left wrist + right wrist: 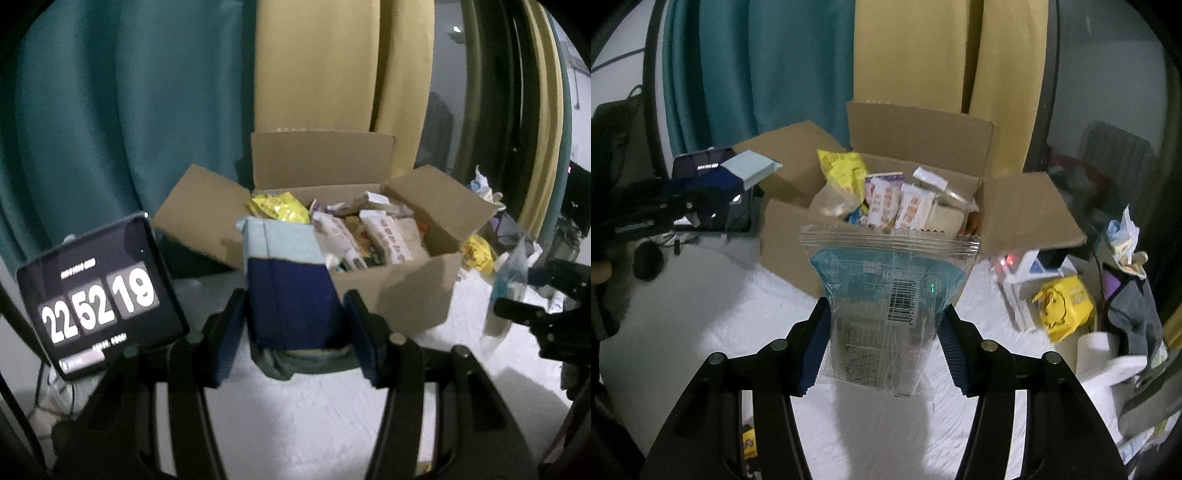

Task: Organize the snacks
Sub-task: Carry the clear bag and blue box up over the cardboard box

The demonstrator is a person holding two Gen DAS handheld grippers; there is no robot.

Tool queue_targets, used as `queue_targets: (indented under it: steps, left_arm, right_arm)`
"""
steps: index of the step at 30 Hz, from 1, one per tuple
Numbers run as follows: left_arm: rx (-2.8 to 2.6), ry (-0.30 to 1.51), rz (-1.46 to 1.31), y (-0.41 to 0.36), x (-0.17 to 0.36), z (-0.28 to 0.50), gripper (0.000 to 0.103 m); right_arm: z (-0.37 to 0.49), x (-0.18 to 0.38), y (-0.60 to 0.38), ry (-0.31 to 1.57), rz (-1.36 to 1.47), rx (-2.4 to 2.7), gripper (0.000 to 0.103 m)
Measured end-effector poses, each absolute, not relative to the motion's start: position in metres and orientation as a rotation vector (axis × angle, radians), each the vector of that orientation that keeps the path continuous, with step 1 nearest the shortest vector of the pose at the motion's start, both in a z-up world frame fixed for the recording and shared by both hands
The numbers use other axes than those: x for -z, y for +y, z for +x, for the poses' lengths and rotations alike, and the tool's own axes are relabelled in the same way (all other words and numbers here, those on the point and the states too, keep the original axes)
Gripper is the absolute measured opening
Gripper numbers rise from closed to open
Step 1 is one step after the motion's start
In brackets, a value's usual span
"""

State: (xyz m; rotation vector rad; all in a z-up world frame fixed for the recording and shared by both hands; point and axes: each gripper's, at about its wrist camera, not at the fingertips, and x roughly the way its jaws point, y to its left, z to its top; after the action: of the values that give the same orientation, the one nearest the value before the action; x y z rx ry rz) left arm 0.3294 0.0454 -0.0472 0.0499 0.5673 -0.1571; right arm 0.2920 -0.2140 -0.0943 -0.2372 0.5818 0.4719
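- My left claw is clamped on a dark blue packet with a pale blue top, its pads pressing the packet's two sides so it stands upright in front of me.
- My right claw grips a clear snack bag low on its sides; the sealed, serrated top edge stands up and free.
- Holding both by the lower half keeps the tops clear, which I judge suits lowering them into the cardboard box.
- The box sits open on a white quilted surface, flaps splayed, just beyond both packets and already crowded with snacks: a yellow bag at the left, white bars in the middle.
- The clear bag shows a teal printed panel and a barcode facing me; its film looks thin and crinkly, so I expect it to flex.
- The blue packet looks stiffer and boxier.
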Motion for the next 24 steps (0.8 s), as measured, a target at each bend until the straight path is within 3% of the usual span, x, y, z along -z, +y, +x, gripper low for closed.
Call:
queue_targets:
  steps: [24]
  left_arm:
    - [0.198,0.732,0.016,0.035,0.064,0.431,0.056]
  right_arm:
    - [0.348,0.093,-0.219,0.579,-0.2,-0.469,0.059]
